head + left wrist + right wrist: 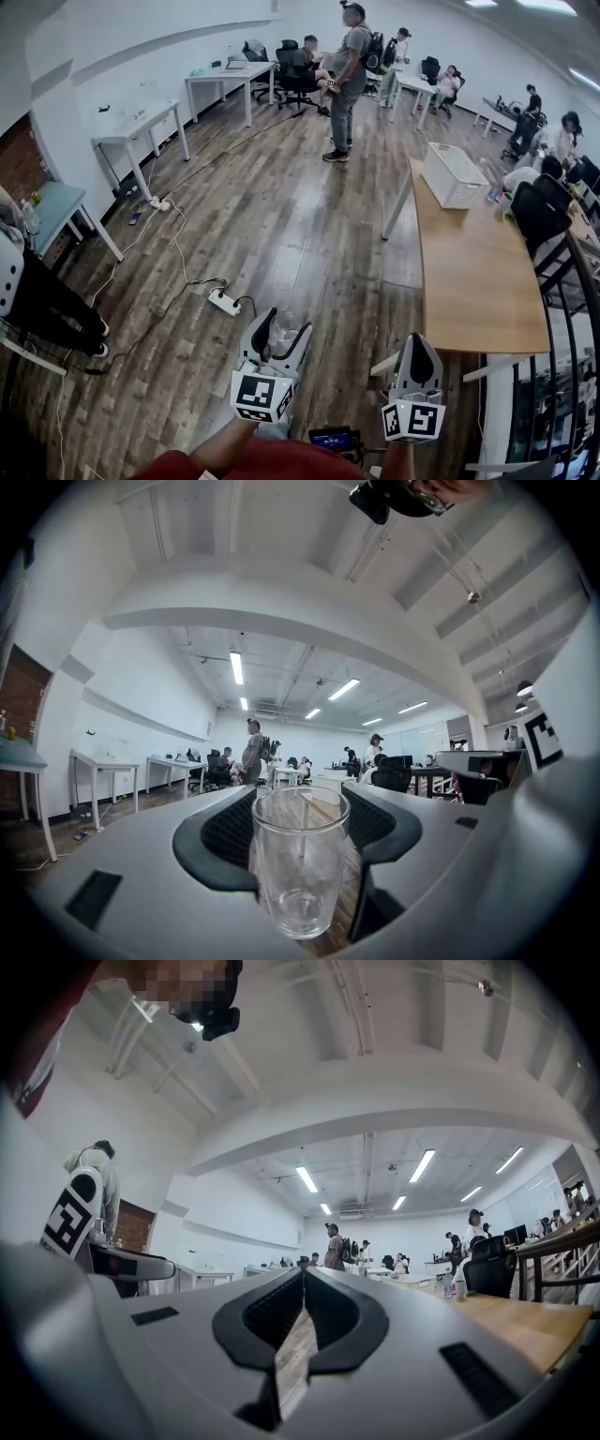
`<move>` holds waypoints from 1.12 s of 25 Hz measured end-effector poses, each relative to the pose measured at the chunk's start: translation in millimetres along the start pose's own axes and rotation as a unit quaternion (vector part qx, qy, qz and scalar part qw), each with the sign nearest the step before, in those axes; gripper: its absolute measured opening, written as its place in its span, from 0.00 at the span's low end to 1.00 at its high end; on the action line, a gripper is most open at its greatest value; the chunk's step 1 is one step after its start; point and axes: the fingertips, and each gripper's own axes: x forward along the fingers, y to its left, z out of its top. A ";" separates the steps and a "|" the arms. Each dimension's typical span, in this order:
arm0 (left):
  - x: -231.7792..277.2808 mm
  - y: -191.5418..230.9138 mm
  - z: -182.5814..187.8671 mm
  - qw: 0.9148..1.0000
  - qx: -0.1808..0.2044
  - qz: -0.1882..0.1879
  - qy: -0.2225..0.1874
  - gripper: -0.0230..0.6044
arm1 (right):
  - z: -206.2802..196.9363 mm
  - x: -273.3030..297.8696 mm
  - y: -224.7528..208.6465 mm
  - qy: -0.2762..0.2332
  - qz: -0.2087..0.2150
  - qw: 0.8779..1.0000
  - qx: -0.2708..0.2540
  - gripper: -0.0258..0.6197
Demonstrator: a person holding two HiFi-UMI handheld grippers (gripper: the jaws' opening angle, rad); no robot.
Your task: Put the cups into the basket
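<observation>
Cup (300, 874): one clear glass, clamped between the jaws of our left gripper (281, 330) above the wood floor (281, 216). Our right gripper (302, 1277) has its jaws closed together with nothing between them. One white basket (452, 174) sits on the far end of a long wooden worktop (478, 281), well apart from the cup. One power strip (223, 301) lies on the floor ahead, and one person (347, 80) stands beyond.

A clear, colourless cup (300, 860) is sitting between the left gripper's (281, 339) grey jaws with black ribbed pads. The marker cubes (262, 397) are showing black-and-white squares. Beyond the jaws, a white basket (452, 175) is lying on a pale wood table (478, 272).
</observation>
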 end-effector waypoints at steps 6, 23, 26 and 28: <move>32.0 32.1 4.2 1.000 -0.001 -0.004 -0.003 0.50 | 0.3 42.7 14.2 0.002 -0.001 1.000 -0.009 0.06; 78.3 75.7 5.3 0.999 -0.016 -0.027 -0.012 0.50 | -16.0 105.6 42.4 0.013 -0.004 1.000 -0.015 0.06; 91.2 73.8 4.8 0.999 -0.016 -0.030 -0.012 0.50 | -21.1 116.6 34.0 0.010 -0.008 1.000 -0.007 0.06; 103.4 72.0 4.5 0.999 -0.015 -0.030 -0.015 0.50 | -23.5 127.0 26.2 0.003 -0.007 1.000 0.001 0.06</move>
